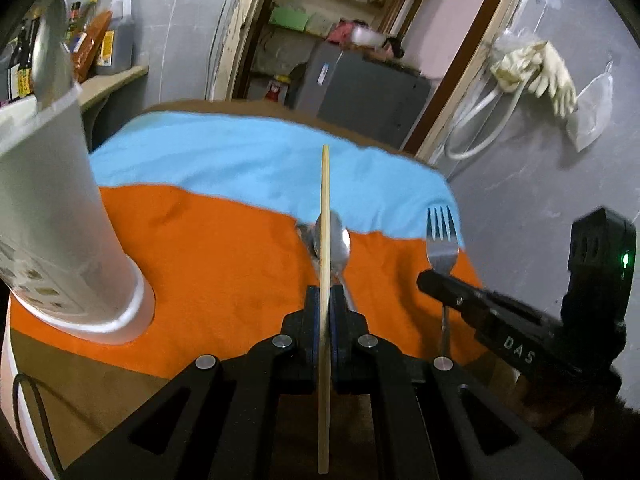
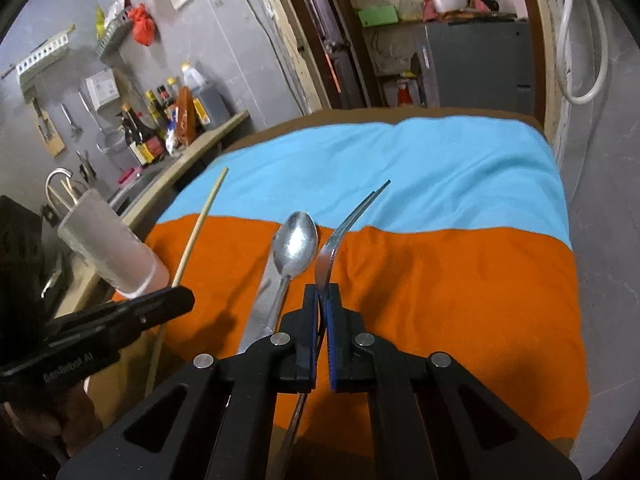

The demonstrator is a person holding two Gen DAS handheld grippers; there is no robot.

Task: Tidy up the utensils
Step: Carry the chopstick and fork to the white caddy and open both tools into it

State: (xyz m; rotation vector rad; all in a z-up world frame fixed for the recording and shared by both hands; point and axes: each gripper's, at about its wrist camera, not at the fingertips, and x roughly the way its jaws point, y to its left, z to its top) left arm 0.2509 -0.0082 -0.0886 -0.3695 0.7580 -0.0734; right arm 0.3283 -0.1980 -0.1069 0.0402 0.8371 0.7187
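My left gripper (image 1: 325, 294) is shut on a pale wooden chopstick (image 1: 326, 200), which stands up between the pads, lifted off the cloth. My right gripper (image 2: 323, 292) is shut on the handle of a steel fork (image 2: 344, 224), tines pointing away and up. A steel spoon (image 2: 295, 244) lies bowl-up on the orange cloth (image 2: 440, 300) between the two grippers. From the left wrist view the fork (image 1: 441, 236) and right gripper (image 1: 430, 278) are at the right. A tall white cup (image 1: 60, 220) with several utensils in it stands at the left.
A flat metal piece (image 2: 258, 316) lies beside the spoon's handle. A blue cloth (image 2: 400, 168) covers the table's far half. A counter with bottles (image 2: 160, 120) runs along the left, a grey wall (image 1: 540, 200) close on the right, and a doorway with a grey cabinet (image 2: 476, 64) beyond.
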